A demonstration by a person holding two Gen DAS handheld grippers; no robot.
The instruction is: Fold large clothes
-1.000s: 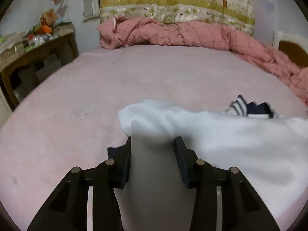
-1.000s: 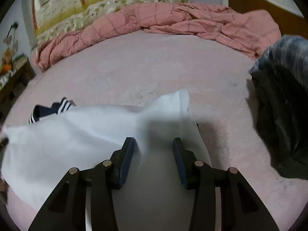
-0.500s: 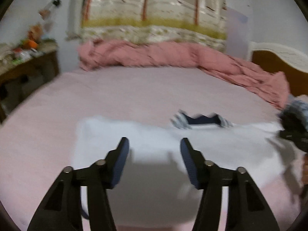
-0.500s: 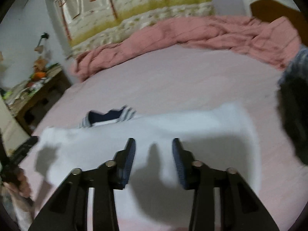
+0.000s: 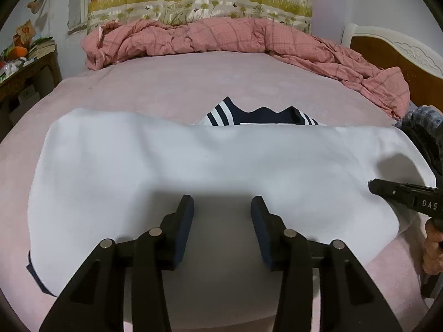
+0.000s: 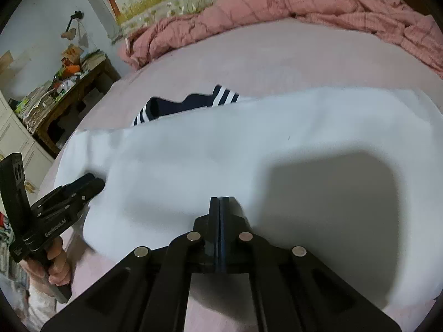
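A white garment (image 5: 210, 166) lies spread flat across a pink bed sheet (image 5: 171, 83), filling the middle of both wrist views. A navy collar with white stripes (image 5: 257, 116) sticks out from under its far edge, just above centre in the left wrist view and at upper left of centre in the right wrist view. At the bottom of the left wrist view, the left gripper (image 5: 221, 207) hovers over the near part of the white cloth with its jaws standing moderately apart and nothing pinched between them. At the bottom of the right wrist view, the right gripper (image 6: 219, 204) has its two jaws pressed fully together after just closing, empty, its tip over the cloth. A hand (image 6: 55, 262) at lower left of that view holds the left gripper's handle. A rumpled pink checked quilt (image 5: 221, 38) runs along the top of both views, and a cluttered wooden side table (image 6: 69, 88) stands at the left.
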